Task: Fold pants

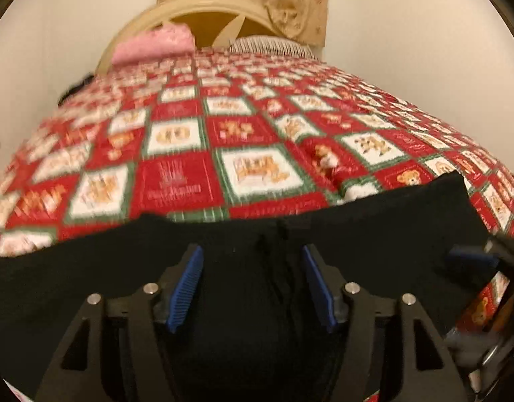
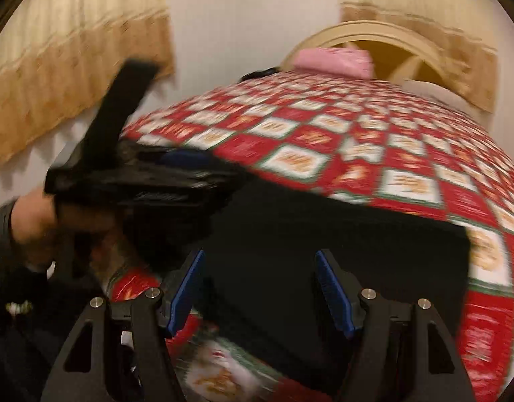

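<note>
The black pants [image 1: 324,227] lie flat across the near part of the bed, and they also show in the right wrist view [image 2: 324,234]. My left gripper [image 1: 251,284] is open just above the pants near their dark drawstring, holding nothing. My right gripper [image 2: 260,288] is open over the pants' near right part, holding nothing. The right gripper shows blurred at the right edge of the left wrist view [image 1: 481,258]. The left gripper and the hand holding it show blurred at the left of the right wrist view [image 2: 139,177].
The bed has a red, white and green patchwork quilt [image 1: 223,127]. A pink pillow [image 1: 153,45] and a striped pillow [image 1: 273,45] lie by the cream arched headboard [image 1: 203,10]. Beige curtains [image 2: 72,60] hang on the white wall behind.
</note>
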Demonstrator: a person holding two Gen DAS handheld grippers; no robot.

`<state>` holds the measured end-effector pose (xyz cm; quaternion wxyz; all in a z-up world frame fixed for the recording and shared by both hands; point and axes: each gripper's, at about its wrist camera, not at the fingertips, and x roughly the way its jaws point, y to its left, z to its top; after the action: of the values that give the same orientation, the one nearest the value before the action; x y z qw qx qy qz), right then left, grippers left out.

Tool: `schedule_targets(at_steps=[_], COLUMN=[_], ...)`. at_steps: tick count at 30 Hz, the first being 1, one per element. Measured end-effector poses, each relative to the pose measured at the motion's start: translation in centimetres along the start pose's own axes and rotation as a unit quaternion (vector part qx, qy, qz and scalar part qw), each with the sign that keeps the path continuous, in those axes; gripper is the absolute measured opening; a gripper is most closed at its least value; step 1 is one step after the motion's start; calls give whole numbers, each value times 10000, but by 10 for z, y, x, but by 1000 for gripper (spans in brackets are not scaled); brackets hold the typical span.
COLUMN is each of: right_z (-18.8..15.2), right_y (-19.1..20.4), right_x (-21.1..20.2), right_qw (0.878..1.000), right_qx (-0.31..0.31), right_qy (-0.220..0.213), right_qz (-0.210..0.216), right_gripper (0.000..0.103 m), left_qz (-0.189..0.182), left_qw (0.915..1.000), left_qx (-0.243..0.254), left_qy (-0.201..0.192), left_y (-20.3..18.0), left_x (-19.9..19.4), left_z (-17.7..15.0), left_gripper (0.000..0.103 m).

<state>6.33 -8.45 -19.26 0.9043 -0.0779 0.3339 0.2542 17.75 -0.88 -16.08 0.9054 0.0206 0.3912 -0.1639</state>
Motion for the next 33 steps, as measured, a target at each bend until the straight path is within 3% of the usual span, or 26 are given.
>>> schedule_targets(at_steps=[3,6,10,12,17,20,22,26,33], right_z=[-9,-12,-3,3,6,-6,-7,-1,-4], right_y=[10,20,27,35,57,73,78,70,66], right_x=[25,23,9,9,42,47,47,36,13], right_qw=[9993,9989,9991,9988,9968,9955,9947,9969,9972], right_qx=[-83,-337,-325,-426,-623,-916,-1014,-719,-751], right_qy=[359,332,176,70,343,242,197,180,-25], right_qz=[93,-43,201,248,377,94,-3,254,51], right_gripper=[69,69,69,69,69,78,78,78,78], left_qz=[-103,-236,-160,41,399,557,655,810,1295], left_qw=[9999,9996,9997,9996,9987,9978,9972,9959,9911], left_qx=[-70,-166,-170,-206,-230,-283,-292,-347,-277], left_qy=[13,-21,-107,-193,-223,-229,-220,-186,-144], left_y=[6,9,18,27,49,63,72,88,120], left_x=[0,-5,-18,-27,-40,-47,-49,-54,-69], left_z=[-7,-9,-14,-18,-26,-31,-34,-39,-42], left_gripper=[68,68,72,75,76,76,76,76,76])
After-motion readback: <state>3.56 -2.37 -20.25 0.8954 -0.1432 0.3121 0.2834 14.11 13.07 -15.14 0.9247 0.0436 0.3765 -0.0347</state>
